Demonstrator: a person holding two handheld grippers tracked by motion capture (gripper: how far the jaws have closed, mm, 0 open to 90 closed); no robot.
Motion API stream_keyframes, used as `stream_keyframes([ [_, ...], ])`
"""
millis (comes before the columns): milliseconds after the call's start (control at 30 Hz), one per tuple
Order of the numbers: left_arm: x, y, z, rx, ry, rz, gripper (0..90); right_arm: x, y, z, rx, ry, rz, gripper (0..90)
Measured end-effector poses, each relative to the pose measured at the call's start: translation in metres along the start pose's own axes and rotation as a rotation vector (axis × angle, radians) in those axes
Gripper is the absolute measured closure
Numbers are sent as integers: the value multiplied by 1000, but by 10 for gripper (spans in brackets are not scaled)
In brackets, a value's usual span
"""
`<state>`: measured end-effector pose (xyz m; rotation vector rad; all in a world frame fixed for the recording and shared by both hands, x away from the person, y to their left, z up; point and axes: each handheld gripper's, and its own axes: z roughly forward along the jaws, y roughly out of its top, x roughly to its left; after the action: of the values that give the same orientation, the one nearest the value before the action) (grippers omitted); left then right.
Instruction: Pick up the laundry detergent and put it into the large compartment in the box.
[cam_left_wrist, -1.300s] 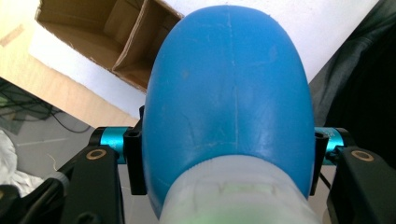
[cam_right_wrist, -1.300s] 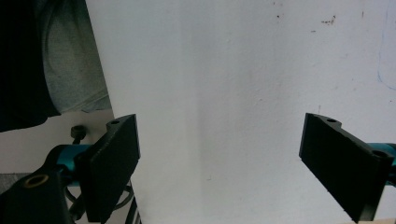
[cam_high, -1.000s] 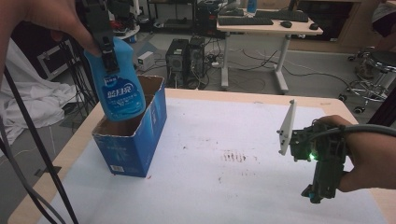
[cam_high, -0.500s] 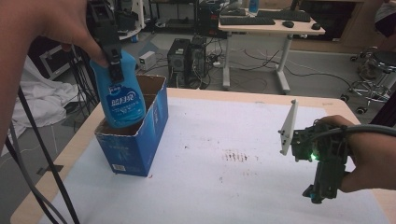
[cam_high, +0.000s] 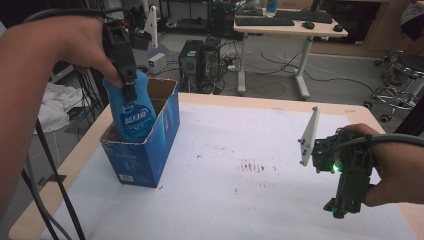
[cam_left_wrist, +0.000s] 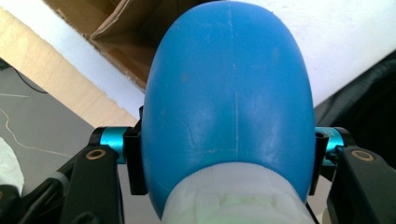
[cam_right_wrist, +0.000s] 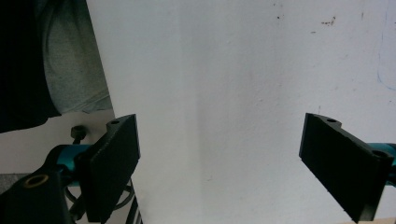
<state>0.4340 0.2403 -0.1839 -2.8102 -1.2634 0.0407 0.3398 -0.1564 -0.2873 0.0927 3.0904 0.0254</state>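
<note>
A blue bottle (cam_high: 135, 115) with a white label stands partly down inside an open blue cardboard box (cam_high: 150, 150) at the table's left. My left gripper (cam_high: 129, 90) is shut on the bottle's upper part, pointing down. In the left gripper view the bottle (cam_left_wrist: 229, 102) bulges between the two black jaws, over the box's brown flaps (cam_left_wrist: 121, 28). My right gripper (cam_high: 342, 207) hovers over the table's right side, open. In the right gripper view its gripper (cam_right_wrist: 219, 163) has nothing between the wide-apart jaws, only white table cover (cam_right_wrist: 224, 70).
The white table cover (cam_high: 250, 190) bears small brown stains (cam_high: 252, 166) at its middle. Wooden table edges show at left and far side. Beyond stand a desk (cam_high: 295, 25), computer towers (cam_high: 200, 60) and a chair (cam_high: 400, 75).
My left gripper has come down with the bottle, which now sits deeper in the box. The right gripper has stayed where it was.
</note>
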Motion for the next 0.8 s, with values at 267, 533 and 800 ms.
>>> stream_keyframes([
  [267,6,6,44,5,-17,-3,384,1,-1,2,0,5,3,115],
  [533,12,7,75,5,-25,-40,384,0,0,3,0,6,6,115],
  [800,10,11,92,17,4,6,384,-1,3,5,0,10,-3,115],
])
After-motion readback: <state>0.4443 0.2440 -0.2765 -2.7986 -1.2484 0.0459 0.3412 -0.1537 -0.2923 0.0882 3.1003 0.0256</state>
